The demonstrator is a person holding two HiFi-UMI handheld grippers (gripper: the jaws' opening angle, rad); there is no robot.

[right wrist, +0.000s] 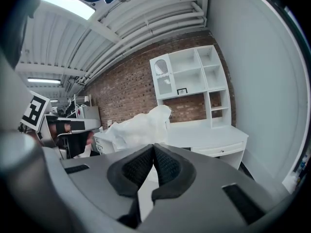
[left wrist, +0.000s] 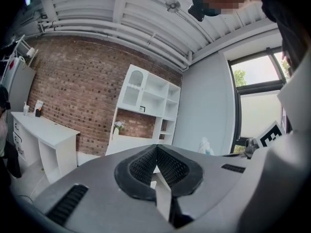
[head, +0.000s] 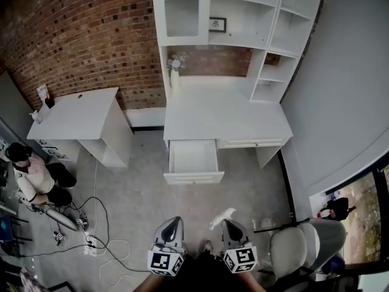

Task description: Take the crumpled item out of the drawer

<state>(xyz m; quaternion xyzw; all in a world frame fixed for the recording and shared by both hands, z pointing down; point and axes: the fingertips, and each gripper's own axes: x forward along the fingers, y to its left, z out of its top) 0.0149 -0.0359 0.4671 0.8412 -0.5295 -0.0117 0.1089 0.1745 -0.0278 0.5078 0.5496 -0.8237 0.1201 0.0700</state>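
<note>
The bottom edge of the head view is cutting off both grippers just behind their marker cubes, so the hands holding them are not showing. In the right gripper view the gripper's own body is hiding the lower end of the crumpled item (right wrist: 138, 127), and whether it is paper or cloth is hard to tell. The right gripper (right wrist: 153, 145) is pointing forward with its fingers clamping together on that white crumpled item, which is sticking up past the tips; from above, the item (head: 222, 216) is hanging over the floor (head: 140, 193), well apart from the drawer (head: 193, 157). The left gripper (left wrist: 156, 147) is being held level just beside the right one, its fingers pressing together with nothing between them. The drawer is standing pulled out under the white desk (head: 228, 117), which is backing onto a brick wall (head: 79, 35) beneath white shelves (head: 243, 17). A second desk (head: 76, 114) is standing to the left, a seated person (head: 33, 178) is sitting near it beside trailing cables (head: 100, 236), and a pale chair (head: 295, 245) is standing at the lower right.
</note>
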